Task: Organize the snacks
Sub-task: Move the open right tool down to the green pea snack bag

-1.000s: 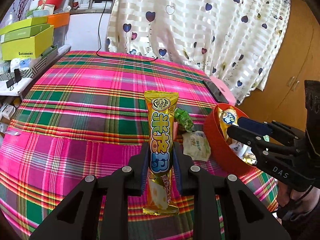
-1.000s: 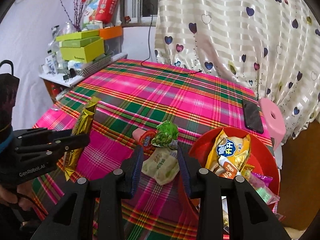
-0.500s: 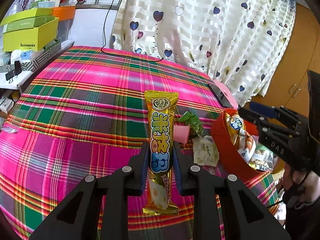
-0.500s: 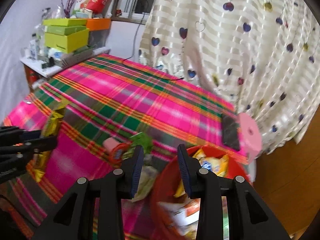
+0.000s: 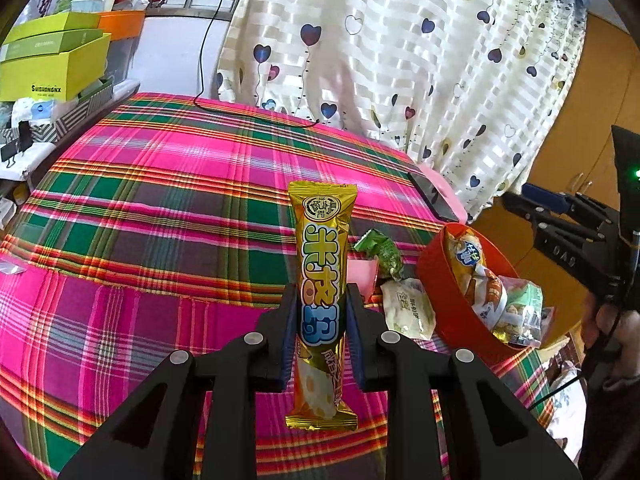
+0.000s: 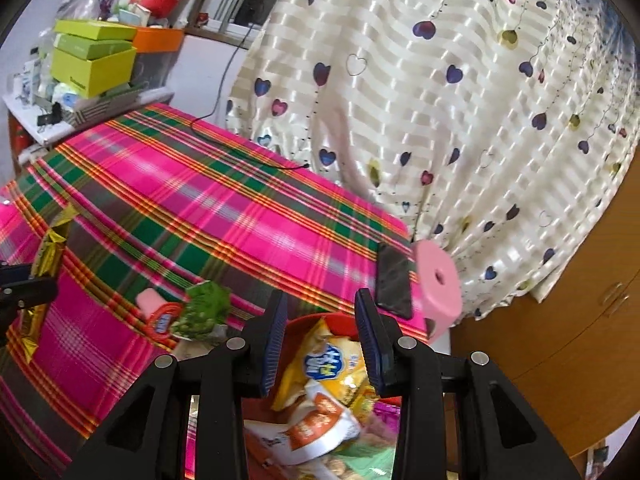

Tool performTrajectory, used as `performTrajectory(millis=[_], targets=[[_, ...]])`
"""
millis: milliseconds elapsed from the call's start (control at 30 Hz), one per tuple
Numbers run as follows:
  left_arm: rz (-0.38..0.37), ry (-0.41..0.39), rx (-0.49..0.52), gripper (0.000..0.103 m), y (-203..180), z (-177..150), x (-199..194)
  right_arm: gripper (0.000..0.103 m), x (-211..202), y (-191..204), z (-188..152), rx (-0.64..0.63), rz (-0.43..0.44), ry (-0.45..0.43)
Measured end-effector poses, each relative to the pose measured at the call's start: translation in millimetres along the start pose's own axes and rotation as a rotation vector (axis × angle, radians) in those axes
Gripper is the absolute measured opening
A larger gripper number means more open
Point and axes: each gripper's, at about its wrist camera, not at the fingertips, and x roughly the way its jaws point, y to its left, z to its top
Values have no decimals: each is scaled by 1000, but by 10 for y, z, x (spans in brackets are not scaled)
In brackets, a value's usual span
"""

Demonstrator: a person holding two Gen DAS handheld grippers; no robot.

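The left gripper (image 5: 320, 320) has its jaws clenched on a long gold foil snack bar with blue and green lettering (image 5: 322, 280), gripping it about the middle so that it stands upright between the blue pads, its top end well above the fingertips and its bottom end hanging below them. Beneath it spreads the worktop covered in a pink, green and orange plaid cloth (image 5: 160, 208). To the right of the bar, on the cloth, lie a small green crinkled packet (image 5: 380, 250), a pale pink packet (image 5: 362, 274) and a whitish pouch with green print (image 5: 408, 308), the three close together. Just beside them stands a round red plastic bowl (image 5: 444, 300) holding several snack bags, a yellow bag with a blue logo (image 6: 328, 364) on top.

The right gripper (image 6: 322, 340) hovers over the red bowl with its jaws released, nothing between the pads. A black phone (image 6: 394, 282) lies near the worktop's far edge, next to a pink round stool (image 6: 438, 284). A cream curtain with heart prints (image 6: 440, 100) hangs behind
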Motion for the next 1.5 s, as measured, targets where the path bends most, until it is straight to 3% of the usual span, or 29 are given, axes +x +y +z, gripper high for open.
performTrajectory(millis=[600,1067,1300,1500], targets=[[-37,-7,85,23,-452,58,-84,33,-402,-706,-195,129,-90,-24],[-29,-19,76,23,-426,46,-162,33,-464,-652,-211,123,-66,-29],[3,-22,29,23,-153,22,-187,33,-222,-255,-97,72,29,-2],[39,-19,-22,23,135,-32,-205,33,147,198,2,74,278,41]])
